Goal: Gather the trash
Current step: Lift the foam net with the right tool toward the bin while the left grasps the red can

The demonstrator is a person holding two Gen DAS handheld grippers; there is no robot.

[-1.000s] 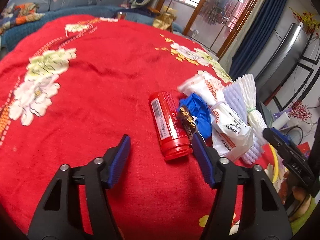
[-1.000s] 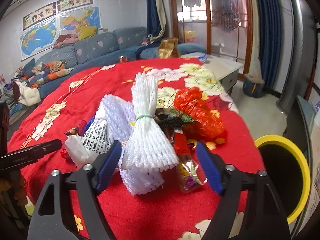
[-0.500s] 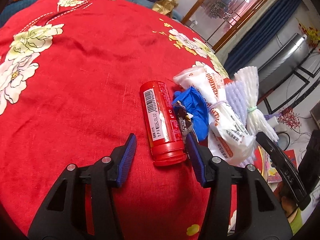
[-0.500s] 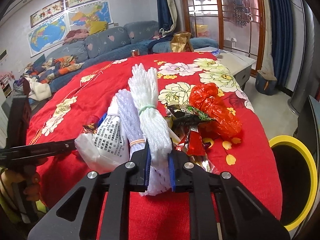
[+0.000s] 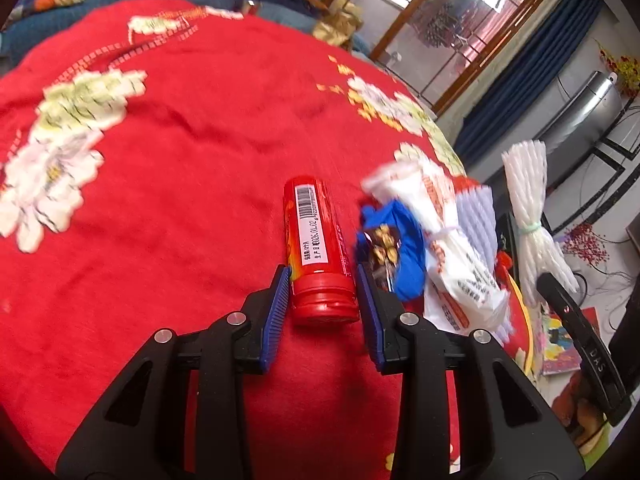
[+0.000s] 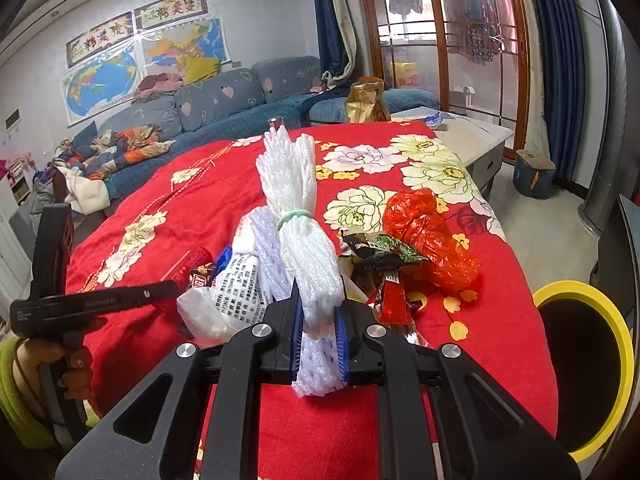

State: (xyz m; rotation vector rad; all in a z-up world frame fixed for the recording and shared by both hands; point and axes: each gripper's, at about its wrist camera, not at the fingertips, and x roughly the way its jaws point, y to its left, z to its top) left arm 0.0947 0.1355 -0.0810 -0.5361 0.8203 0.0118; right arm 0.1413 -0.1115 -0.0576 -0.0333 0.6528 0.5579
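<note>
A red tube (image 5: 316, 248) with a barcode label lies on the red flowered cloth (image 5: 180, 184). My left gripper (image 5: 322, 270) is closing its jaws around the tube's cap end, and both blue pads (image 5: 276, 312) meet its sides. My right gripper (image 6: 318, 308) is shut on the lower end of a white foam-net bundle (image 6: 296, 208) tied with a green band. In the left wrist view that foam-net bundle (image 5: 526, 200) stands up at the right. A white printed bag (image 5: 452, 256) and a blue scrap (image 5: 408, 248) lie beside the tube.
A crumpled red plastic bag (image 6: 428, 236) and snack wrappers (image 6: 384, 252) lie right of the bundle. A bin with a yellow rim (image 6: 624, 344) stands off the table's right edge. A hand (image 6: 52, 360) holds the left gripper at the left. A sofa (image 6: 224, 100) runs behind.
The left jaws have narrowed from wide apart to the sides of the red tube. The right jaws shut on the foam-net bundle, which now stands a little higher.
</note>
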